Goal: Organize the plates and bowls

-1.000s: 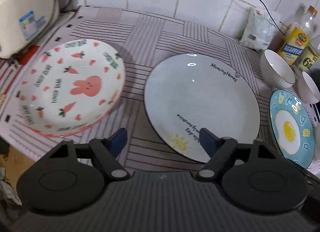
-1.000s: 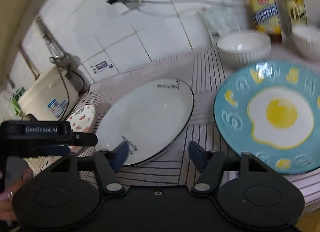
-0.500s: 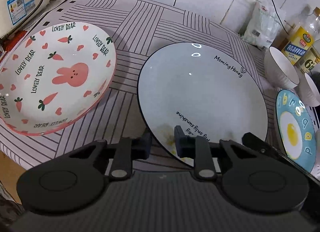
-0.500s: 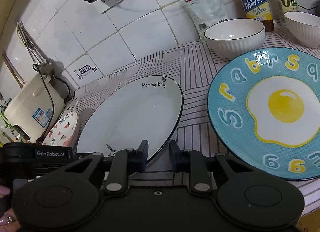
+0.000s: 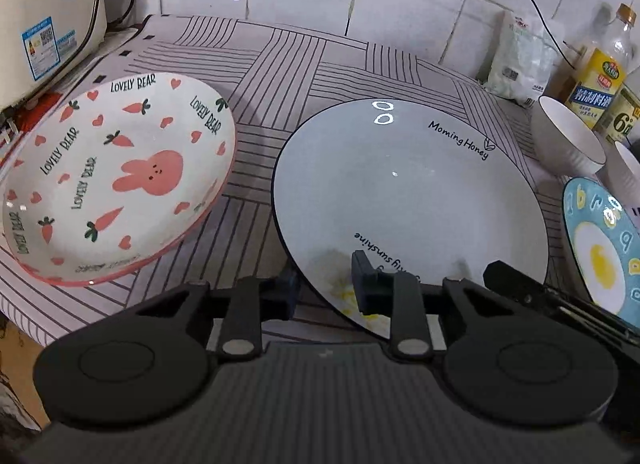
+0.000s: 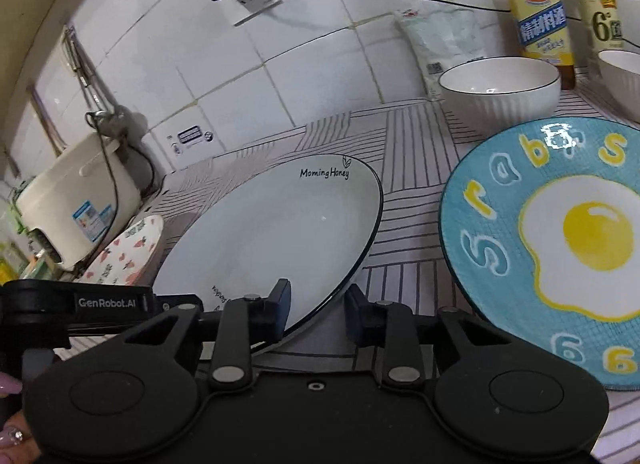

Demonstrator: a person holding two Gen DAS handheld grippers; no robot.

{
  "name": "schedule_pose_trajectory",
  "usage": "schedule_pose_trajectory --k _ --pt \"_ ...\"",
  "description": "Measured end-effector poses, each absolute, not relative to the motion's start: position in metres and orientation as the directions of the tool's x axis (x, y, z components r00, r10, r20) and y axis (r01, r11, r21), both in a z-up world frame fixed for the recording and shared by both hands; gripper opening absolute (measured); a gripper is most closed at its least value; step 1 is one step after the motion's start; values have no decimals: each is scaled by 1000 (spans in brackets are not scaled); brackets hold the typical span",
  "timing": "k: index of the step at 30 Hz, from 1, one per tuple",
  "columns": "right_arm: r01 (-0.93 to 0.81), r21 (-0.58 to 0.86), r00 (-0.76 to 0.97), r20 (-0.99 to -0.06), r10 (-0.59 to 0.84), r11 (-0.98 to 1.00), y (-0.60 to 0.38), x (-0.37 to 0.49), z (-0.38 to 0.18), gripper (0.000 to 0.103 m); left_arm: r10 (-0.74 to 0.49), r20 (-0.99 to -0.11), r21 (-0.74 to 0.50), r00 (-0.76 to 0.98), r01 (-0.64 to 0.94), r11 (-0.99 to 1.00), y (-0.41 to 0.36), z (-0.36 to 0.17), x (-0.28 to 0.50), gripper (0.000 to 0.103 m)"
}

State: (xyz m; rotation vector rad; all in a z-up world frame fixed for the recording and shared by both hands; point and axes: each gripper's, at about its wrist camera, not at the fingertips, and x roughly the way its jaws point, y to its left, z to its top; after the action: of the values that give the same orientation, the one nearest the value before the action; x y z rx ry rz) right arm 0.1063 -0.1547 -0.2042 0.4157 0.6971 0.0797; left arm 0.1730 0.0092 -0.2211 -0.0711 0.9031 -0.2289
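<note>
Starting far left in the left wrist view: rice cooker (image 5: 48,16) at 10 o'clock, on the edge of the striped mat (image 5: 304,64). Just below it, at 9, is the bunny plate (image 5: 120,176), pink rim, carrots and hearts, lying flat and clear of everything else.

Centre: white plate (image 5: 400,192) w/ dark rim and "Morning Honey" lettering, near the bunny plate but not touching it. Left gripper (image 5: 324,288) sits at the plate's 7 o'clock edge. Jaws narrow and opening. The rim runs between them, w/ one pad outside the rim and the other over the plate's inside face by the sun print. No clamping visible, looks released.

Right wrist view: right gripper (image 6: 316,304) is at the same plate's (image 6: 272,232) near edge, approx 5 o'clock of the plate. Jaws narrow, opening. Rim between them again, left pad over the plate, right pad off it w/ a sliver of gap showing. Not gripping.

Right of that, at 3 o'clock, is the blue egg plate (image 6: 560,232), flat, near the white plate but apart from it. At 1 o'clock sits a white ribbed bowl (image 6: 500,84), upright. A 2nd bowl (image 6: 620,76) is cut off by the frame edge at 2. Two bottles (image 6: 538,16) stand behind them by the tile wall.
</note>
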Motion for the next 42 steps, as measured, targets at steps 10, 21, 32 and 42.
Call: schedule_pose_trajectory --k 10,21,32,42 --pt "20 379 773 -593 226 925 -156 114 -199 34 -234 -744 -128 625 211 969 4 -207 176 26" --pt "-44 343 825 -518 227 938 -176 149 -160 1 -277 -754 -220 596 168 961 -1 -200 236 17" --pt "55 280 787 -603 131 958 -169 193 -161 13 -305 -810 -298 501 97 950 1 -217 274 15" --pt "161 298 706 -701 101 941 -193 218 -189 35 -299 -813 -289 500 98 952 1 -218 279 15"
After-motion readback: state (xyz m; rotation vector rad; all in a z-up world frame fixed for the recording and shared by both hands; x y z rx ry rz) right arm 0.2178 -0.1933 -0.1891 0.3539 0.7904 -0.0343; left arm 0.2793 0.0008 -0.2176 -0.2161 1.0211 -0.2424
